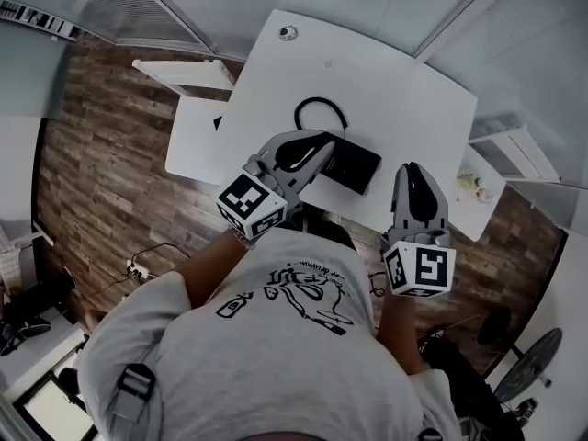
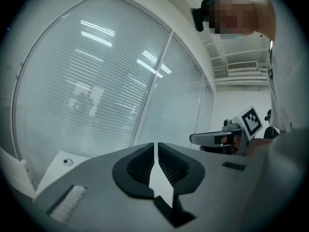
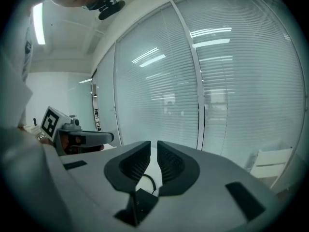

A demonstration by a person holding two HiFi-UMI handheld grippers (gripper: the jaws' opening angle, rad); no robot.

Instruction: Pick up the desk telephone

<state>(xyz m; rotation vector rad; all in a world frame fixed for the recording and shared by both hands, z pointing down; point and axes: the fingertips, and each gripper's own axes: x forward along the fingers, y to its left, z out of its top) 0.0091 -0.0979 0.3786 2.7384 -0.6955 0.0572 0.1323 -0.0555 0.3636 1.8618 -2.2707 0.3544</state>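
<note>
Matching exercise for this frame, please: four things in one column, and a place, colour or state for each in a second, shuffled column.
1. phone
2. cord
3. table
4. left gripper

a. white
b. jaws shut, nothing between them
c. curled in a loop beyond the phone
d. flat black box on the table

Pairs: 1-d, 2-c, 3-a, 4-b

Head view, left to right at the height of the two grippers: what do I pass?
Small white table → left gripper → desk telephone → right gripper → small items at the desk's right edge. The black cord loop is left out because it overlaps the left gripper's span.
</note>
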